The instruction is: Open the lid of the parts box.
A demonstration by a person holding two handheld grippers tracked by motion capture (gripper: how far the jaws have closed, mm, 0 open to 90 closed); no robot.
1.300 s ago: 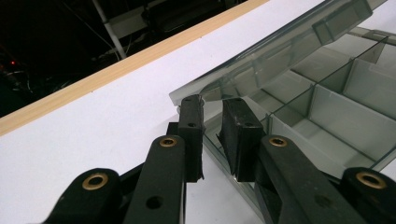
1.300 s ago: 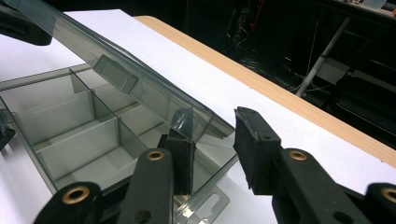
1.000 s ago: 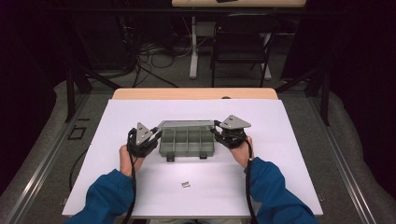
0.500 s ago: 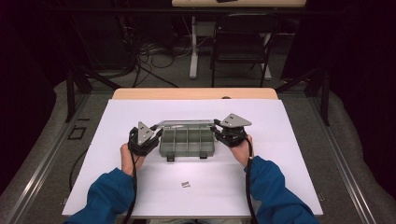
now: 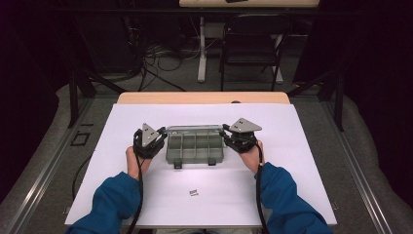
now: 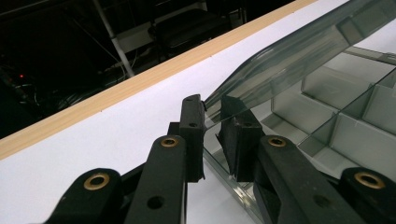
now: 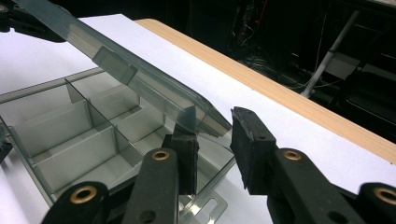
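— Where is the box (image 5: 196, 147)?
— Mid-table, lid (image 6: 299, 58) half raised. My left gripper (image 6: 212, 116) has just been closing and pinches the lid's corner; my right gripper (image 7: 212, 123) is spread around the other corner.

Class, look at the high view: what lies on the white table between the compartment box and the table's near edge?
A small metal piece lies alone there, apart from the compartment box; the rest of that stretch of white table is bare.
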